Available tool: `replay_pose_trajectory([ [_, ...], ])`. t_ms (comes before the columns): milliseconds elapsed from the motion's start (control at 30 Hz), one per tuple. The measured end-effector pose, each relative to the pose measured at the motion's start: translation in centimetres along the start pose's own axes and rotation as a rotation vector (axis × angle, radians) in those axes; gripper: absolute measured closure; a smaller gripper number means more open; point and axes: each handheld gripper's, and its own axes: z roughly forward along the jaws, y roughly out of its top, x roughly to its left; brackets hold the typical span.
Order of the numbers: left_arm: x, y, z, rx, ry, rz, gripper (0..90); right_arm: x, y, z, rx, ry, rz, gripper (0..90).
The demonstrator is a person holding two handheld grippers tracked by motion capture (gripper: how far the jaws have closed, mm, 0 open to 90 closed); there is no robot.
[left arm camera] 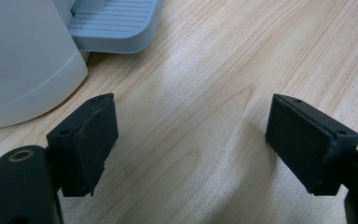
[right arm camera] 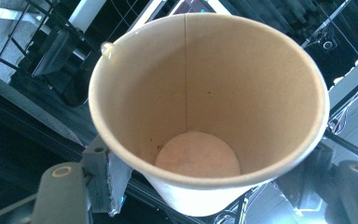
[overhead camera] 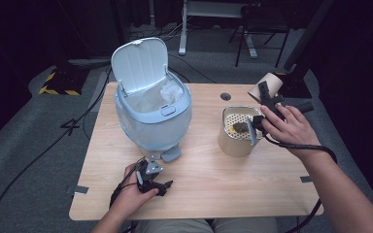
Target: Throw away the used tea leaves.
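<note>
Near the front edge of the bench (overhead camera: 209, 194), the left claw (overhead camera: 156, 183) is resting low in the person's left hand (overhead camera: 131, 191). Its two black jaws are standing wide apart with bare wood between them. Nothing is being held there. In the left gripper view, the pedal (left arm camera: 114, 23) of the bin is sitting just ahead of the jaws, close to the bin's round white wall.

A little farther back, the bin (overhead camera: 153, 114) is standing on the left half of the bench. Its lid (overhead camera: 140, 63) is standing up, open. A white bag (overhead camera: 167, 94) is lining the inside.

On the right half of the bench, a tan pot (overhead camera: 233, 138) is standing upright. A white strainer (overhead camera: 234, 119) full of little holes is sitting in its top, and a dark lump (overhead camera: 240, 127) is lying on the strainer.

Just past the pot, near the back right corner, the right hand (overhead camera: 289, 128) is holding the right claw (overhead camera: 266, 99) up above the bench. The claw is gripping a paper cup (overhead camera: 267, 86), and the cup is lying tipped on its side in the air. In the right gripper view, the jaws are pressing on the cup's two sides near its bottom, and the cup (right arm camera: 209, 116) is looking empty, with a few small brown specks on its inner wall.
</note>
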Motion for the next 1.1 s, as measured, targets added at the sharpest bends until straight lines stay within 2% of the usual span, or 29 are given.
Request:
replay_pose_trajectory([
  [67,0.0,0.0,0.0,-0.002,0.002,0.0,17.5,0.0,0.0,0.0,-0.002,0.002,0.003,29.9],
  [100,0.0,0.0,0.0,-0.001,-0.002,0.002,17.4,-0.1,-0.2,0.1,-0.007,0.017,0.034,29.7],
  [133,0.0,0.0,0.0,-0.001,-0.002,0.002,17.4,-0.1,-0.2,0.1,-0.007,0.017,0.034,29.7],
  [167,0.0,0.0,0.0,0.0,-0.002,0.001,17.4,-0.2,-0.6,0.4,-0.044,0.071,0.142,29.5],
  [200,0.0,0.0,0.0,0.0,-0.002,0.001,17.4,-0.2,-0.6,0.4,-0.044,0.071,0.142,29.5],
  [233,0.0,0.0,0.0,0.0,-0.002,0.001,17.4,-0.2,-1.3,0.7,-0.069,0.151,0.302,29.5],
  [267,0.0,0.0,0.0,0.0,-0.002,0.001,17.4,-0.2,-1.3,0.7,-0.069,0.151,0.302,29.5],
  [333,0.0,0.0,0.0,0.0,-0.003,0.002,17.4,-0.2,-2.0,1.0,-0.116,0.258,0.5,29.3],
  [367,0.0,0.0,0.0,0.001,-0.005,0.003,17.1,-0.2,-2.7,1.5,-0.162,0.348,0.637,29.3],
  [400,0.0,0.0,0.0,0.001,-0.005,0.003,17.1,-0.2,-2.7,1.5,-0.162,0.348,0.637,29.3],
  [433,0.0,0.0,0.0,0.001,-0.006,0.004,17.1,0.0,-3.0,1.6,-0.178,0.396,0.721,29.2],
  [467,0.1,0.0,0.0,0.001,-0.007,0.005,17.1,0.1,-3.3,1.9,-0.205,0.451,0.841,29.2],
  [500,0.1,0.0,0.0,0.001,-0.007,0.005,17.1,0.4,-3.8,2.1,-0.245,0.524,1.009,29.1],
  [533,0.1,0.0,0.0,0.001,-0.007,0.006,17.1,0.4,-3.8,2.1,-0.245,0.524,1.009,29.1],
  [633,0.0,-0.1,-0.1,0.0,-0.008,0.006,17.1,1.1,-4.4,2.5,-0.292,0.687,1.306,29.1],
  [700,0.0,-0.1,-0.1,-0.001,-0.01,0.006,17.1,1.4,-4.8,2.7,-0.305,0.775,1.464,29.1],
  [733,0.0,-0.1,-0.1,0.0,-0.01,0.007,17.1,1.8,-5.3,2.9,-0.328,0.835,1.6,29.0],
  [767,0.1,0.0,0.0,0.001,-0.012,0.009,17.1,2.0,-5.5,2.9,-0.338,0.864,1.66,29.0],
  [800,0.1,0.0,0.0,0.001,-0.012,0.009,17.1,2.2,-5.7,3.0,-0.351,0.881,1.71,29.1],
  [833,0.2,0.0,0.0,0.0,-0.016,0.003,17.1,2.2,-5.7,3.0,-0.351,0.881,1.71,29.1],
  [867,0.4,0.0,0.0,-0.004,-0.019,0.0,17.1,2.6,-6.0,3.2,-0.381,0.926,1.8,29.0],
  [900,0.4,0.0,0.0,-0.004,-0.021,-0.006,17.2,2.8,-6.2,3.3,-0.398,0.944,1.834,29.0],
  [933,0.4,0.0,0.0,-0.004,-0.021,-0.006,17.1,2.8,-6.2,3.3,-0.398,0.944,1.834,29.0],
  [967,0.4,0.0,0.0,-0.006,-0.018,-0.006,17.1,3.0,-6.3,3.3,-0.408,0.959,1.866,28.9],
  [1033,0.4,0.1,0.1,-0.004,-0.02,-0.003,17.1,3.2,-6.7,3.3,-0.423,0.968,1.9,28.7],
  [1100,0.3,0.2,0.2,0.0,-0.012,0.009,17.0,3.2,-6.9,3.1,-0.418,0.94,1.873,28.5],
])
